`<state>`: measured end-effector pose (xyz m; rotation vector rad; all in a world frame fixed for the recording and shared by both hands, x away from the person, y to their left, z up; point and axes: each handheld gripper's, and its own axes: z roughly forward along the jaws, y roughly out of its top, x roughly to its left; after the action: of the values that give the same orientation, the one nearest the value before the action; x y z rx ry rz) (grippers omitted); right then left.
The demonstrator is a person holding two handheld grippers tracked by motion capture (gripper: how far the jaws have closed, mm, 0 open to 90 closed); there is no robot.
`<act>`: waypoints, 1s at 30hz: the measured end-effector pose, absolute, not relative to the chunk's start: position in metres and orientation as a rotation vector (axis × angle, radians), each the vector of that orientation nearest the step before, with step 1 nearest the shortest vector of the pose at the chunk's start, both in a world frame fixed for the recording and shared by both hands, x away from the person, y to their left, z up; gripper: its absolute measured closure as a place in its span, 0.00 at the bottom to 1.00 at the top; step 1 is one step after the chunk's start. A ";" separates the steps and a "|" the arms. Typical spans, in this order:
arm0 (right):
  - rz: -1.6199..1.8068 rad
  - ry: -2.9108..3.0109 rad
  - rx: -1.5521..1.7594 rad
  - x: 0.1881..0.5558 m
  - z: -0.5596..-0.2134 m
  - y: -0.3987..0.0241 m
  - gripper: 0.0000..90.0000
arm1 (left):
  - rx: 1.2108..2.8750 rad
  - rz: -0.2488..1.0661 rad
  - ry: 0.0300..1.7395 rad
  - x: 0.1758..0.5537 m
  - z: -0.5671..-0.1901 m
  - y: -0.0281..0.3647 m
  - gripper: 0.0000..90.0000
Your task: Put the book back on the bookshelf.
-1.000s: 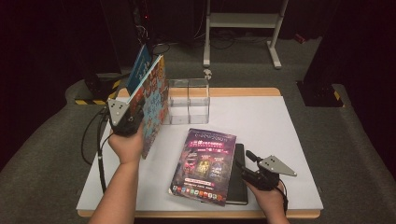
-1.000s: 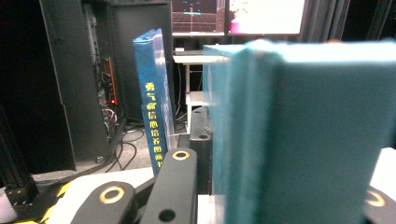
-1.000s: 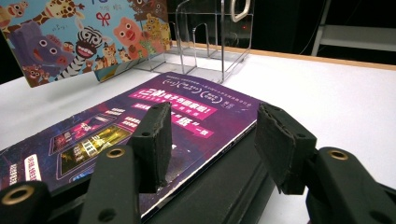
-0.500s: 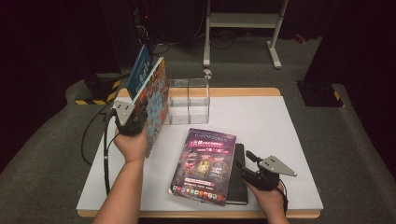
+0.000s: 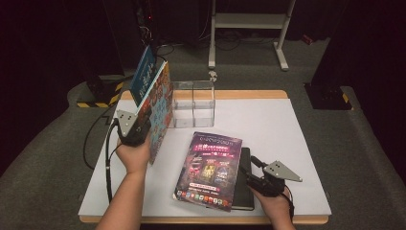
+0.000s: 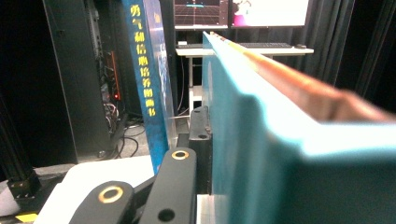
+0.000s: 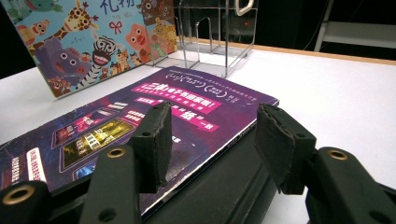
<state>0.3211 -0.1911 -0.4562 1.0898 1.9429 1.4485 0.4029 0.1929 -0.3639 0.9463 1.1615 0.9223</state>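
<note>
The picture book [image 5: 160, 112] stands on edge at the table's [image 5: 287, 129] left side, leaning a little, clamped in the left gripper [image 5: 139, 132], which a hand [image 5: 134, 155] holds from below. Behind it stands a blue book [image 5: 142, 74], and just to its right sits a clear rack [image 5: 194, 103]. A purple magazine [image 5: 210, 167] lies flat near the front edge, partly over a black notebook [image 5: 243, 184]. The right gripper [image 5: 251, 172] rests at the notebook's right edge.

From the left gripper view, the picture book's teal cover [image 6: 261, 140] runs close along the lens, the jaws clenched on its lower edge. The blue book's spine [image 6: 147, 84] rises upright just to the left, yellow lettering down it.

From the right gripper view, the right gripper [image 7: 210, 135] has its jaws parted, released, pads off everything, straddling the edge where magazine [image 7: 140, 116] overlaps notebook [image 7: 219, 191]. Farther off stands the picture book [image 7: 88, 42], animals on its cover, with the rack [image 7: 210, 42] beside it.
</note>
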 end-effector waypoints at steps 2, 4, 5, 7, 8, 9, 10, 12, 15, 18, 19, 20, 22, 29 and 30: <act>1.449 1.943 1.089 0.321 -0.456 -0.191 0.52 | 0.947 0.919 1.164 0.401 -0.365 0.194 0.89; 1.448 1.942 1.091 0.321 -0.456 -0.191 0.52 | 0.950 0.916 1.165 0.400 -0.365 0.195 0.89; 1.448 1.944 1.092 0.321 -0.457 -0.191 0.52 | 0.946 0.908 1.167 0.399 -0.366 0.196 0.89; 1.446 1.946 1.093 0.322 -0.457 -0.190 0.52 | 0.942 0.906 1.163 0.398 -0.367 0.198 0.89; 1.445 1.946 1.092 0.322 -0.457 -0.190 0.52 | 0.943 0.902 1.163 0.397 -0.368 0.199 0.89; 1.446 1.946 1.091 0.322 -0.457 -0.190 0.52 | 0.946 0.897 1.163 0.397 -0.368 0.200 0.89; 1.446 1.946 1.090 0.322 -0.457 -0.190 0.52 | 0.952 0.892 1.163 0.396 -0.368 0.200 0.88; 1.445 1.947 1.091 0.322 -0.457 -0.190 0.52 | 0.972 0.876 1.165 0.394 -0.370 0.201 0.87; 1.442 1.948 1.089 0.322 -0.457 -0.190 0.52 | 0.990 0.857 1.171 0.389 -0.376 0.203 0.86; 1.441 1.948 1.087 0.321 -0.457 -0.189 0.52 | 1.019 0.830 1.163 0.382 -0.385 0.205 0.85; 1.442 1.948 1.087 0.321 -0.456 -0.190 0.52 | 1.029 0.818 1.163 0.380 -0.389 0.206 0.84; 1.443 1.947 1.087 0.321 -0.456 -0.190 0.52 | 1.031 0.805 1.165 0.378 -0.392 0.207 0.84; 1.440 1.947 1.085 0.321 -0.456 -0.189 0.52 | 1.034 0.794 1.173 0.375 -0.397 0.209 0.84; 1.436 1.950 1.085 0.321 -0.456 -0.188 0.52 | 1.028 0.780 1.195 0.373 -0.403 0.208 0.83; 1.435 1.951 1.087 0.321 -0.457 -0.188 0.52 | 1.019 0.793 1.195 0.374 -0.403 0.206 0.83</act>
<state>0.3208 -0.1878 -0.4566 1.0866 1.9512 1.4347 0.3735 0.2065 -0.4034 1.0193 1.1946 0.7935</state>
